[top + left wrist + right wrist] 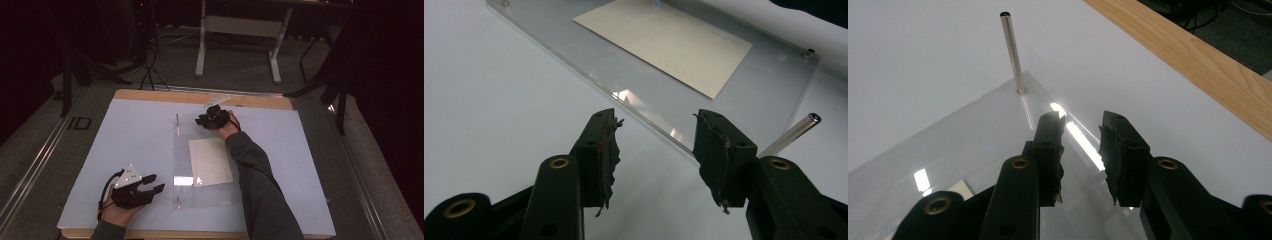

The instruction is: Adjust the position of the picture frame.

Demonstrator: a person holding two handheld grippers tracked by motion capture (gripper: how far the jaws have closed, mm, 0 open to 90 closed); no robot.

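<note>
A clear acrylic plate (210,192) lies flat mid-table with a cream paper sheet (210,161) on it. A thin metal post (177,122) stands upright at its far left corner, and another post (177,201) is at the near left corner. My left gripper (156,182) is open near the table's front left, just left of the plate. In the left gripper view it (655,125) faces the plate's edge (644,120) and the paper (664,42). My right gripper (200,120) hovers at the plate's far edge. Its jaws (1080,120) are slightly apart over that edge, with the post (1013,50) ahead.
A white sheet (135,145) covers the wooden table, whose rim (200,97) shows at the back. A metal rod (794,131) rises at the right of the left gripper view. Desk legs (201,45) and cables stand on the dark floor beyond.
</note>
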